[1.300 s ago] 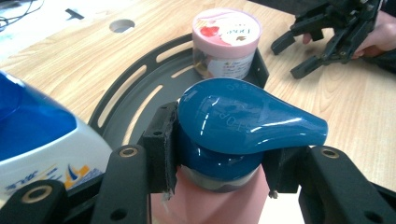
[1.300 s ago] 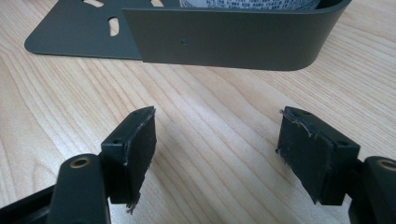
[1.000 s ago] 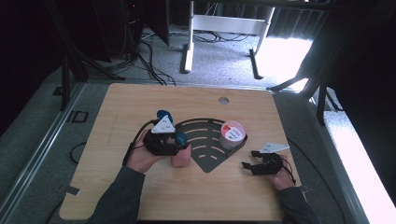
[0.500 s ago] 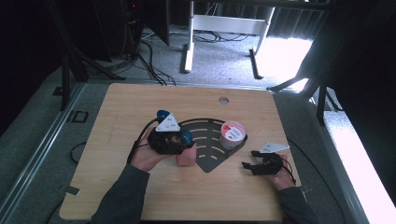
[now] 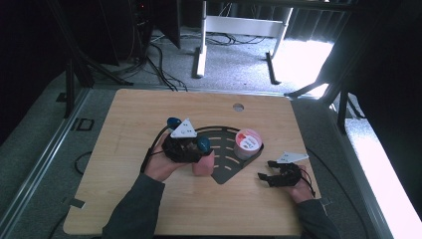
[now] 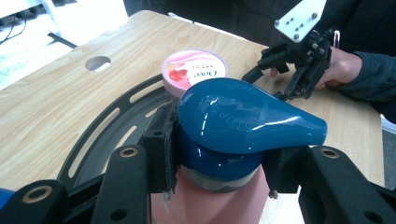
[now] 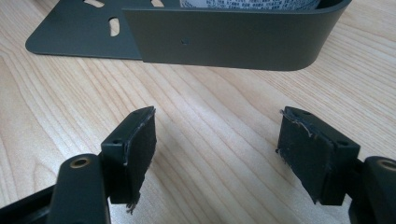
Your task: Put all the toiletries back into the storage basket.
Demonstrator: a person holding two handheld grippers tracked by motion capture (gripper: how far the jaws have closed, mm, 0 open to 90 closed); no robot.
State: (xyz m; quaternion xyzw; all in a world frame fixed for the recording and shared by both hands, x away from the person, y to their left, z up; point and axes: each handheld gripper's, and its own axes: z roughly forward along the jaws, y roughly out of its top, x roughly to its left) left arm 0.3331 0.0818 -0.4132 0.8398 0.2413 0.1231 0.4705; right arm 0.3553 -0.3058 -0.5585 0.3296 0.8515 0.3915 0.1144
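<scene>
**Ana:** Left gripper view first: the left gripper has its two black jaws closed on the neck of a pink bottle, just under the bottle's blue pump head. The pads press on either side, so it is a firm hold, with the jaws about half apart because the neck is wide.

**Ben:** And where does the bottle stand?

**Ana:** From the high view, the bottle is upright at the near left edge of a dark fan-shaped rack on the wooden table. I cannot tell whether its base rests on the rack, on the wood, or hangs just above.

**Ben:** What about the other hand?

**Ana:** The right gripper lies low on the table to the right of the rack. In the right gripper view its jaws stand apart with bare wood between the pads, so it holds nothing. The rack's curved wall is just ahead of it.

**Ben:** Anything already in the rack?

**Ana:** A round tub with a pink and white lid sits in the rack's far right corner, against the wall.

**Ben:** So how far along?

**Ana:** I judge the tub is placed and the bottle is mid-step. What is left is to settle it and let go.
</scene>
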